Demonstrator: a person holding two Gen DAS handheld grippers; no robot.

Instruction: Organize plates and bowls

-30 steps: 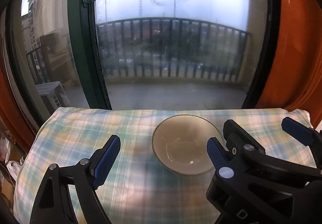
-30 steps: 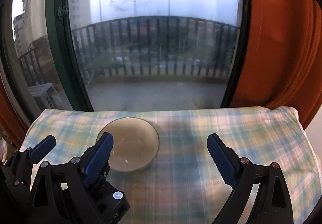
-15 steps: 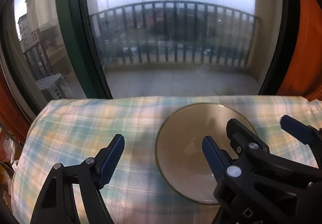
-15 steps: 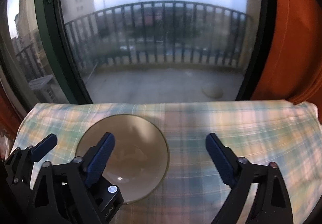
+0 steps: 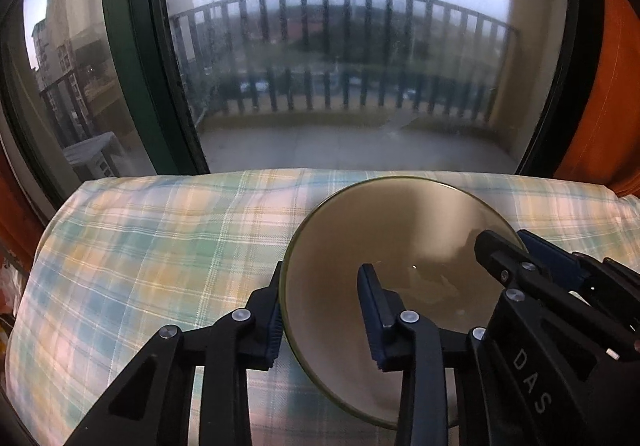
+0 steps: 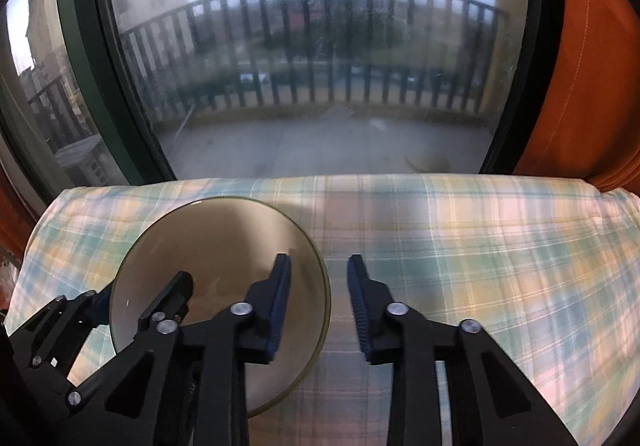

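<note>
Glass, smoky brown and see-through: in the left wrist view the bowl (image 5: 404,270) sits at lower right of the frame on the plaid cloth (image 5: 160,246) covering the counter. The left gripper (image 5: 320,310) straddles the bowl's left rim, one finger (image 5: 272,322) outside the wall, the other inside, the gap narrow but not visibly pinched. The right gripper (image 5: 516,266) reaches over the rim from the far right edge.

In the right wrist view the bowl (image 6: 224,246) lies lower left; the right gripper (image 6: 318,310) brackets its right rim with a narrow gap, not clamped. No plates or other bowls show, so organizing looks barely begun: gripping, lifting and placing all remain.
</note>
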